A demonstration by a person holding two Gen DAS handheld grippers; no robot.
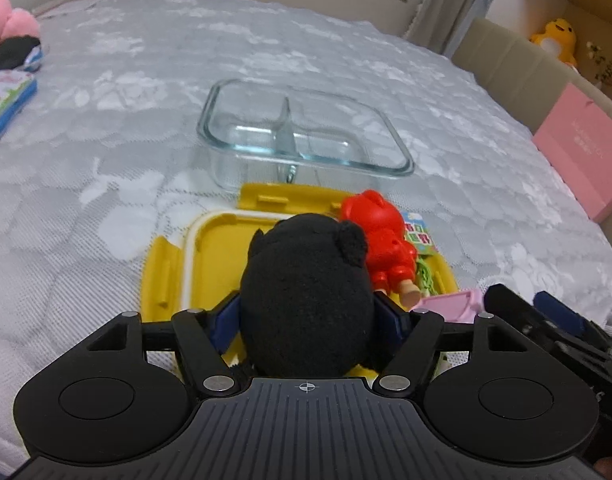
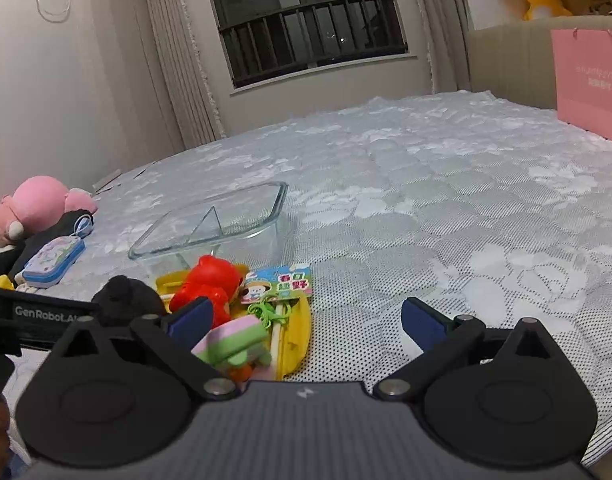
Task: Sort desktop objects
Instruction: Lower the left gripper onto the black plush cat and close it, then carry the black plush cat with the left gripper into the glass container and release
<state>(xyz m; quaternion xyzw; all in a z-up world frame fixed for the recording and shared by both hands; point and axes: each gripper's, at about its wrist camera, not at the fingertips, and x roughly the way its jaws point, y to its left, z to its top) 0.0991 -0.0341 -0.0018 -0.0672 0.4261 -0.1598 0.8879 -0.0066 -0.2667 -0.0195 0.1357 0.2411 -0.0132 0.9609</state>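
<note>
Here left tongs (image 1: 309, 312) clamp, seemingly lifted, black plush (image 1: 306, 292).

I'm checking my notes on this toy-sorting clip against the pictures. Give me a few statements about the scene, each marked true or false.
1. The left gripper is shut on the black plush toy. True.
2. The glass container holds the red figure. False: both its compartments look empty; the red figure lies on the yellow lid.
3. The right gripper is open and holds nothing. True.
4. The pink bag lies flat in the middle of the bed. False: it stands upright at the bed's edge.
</note>
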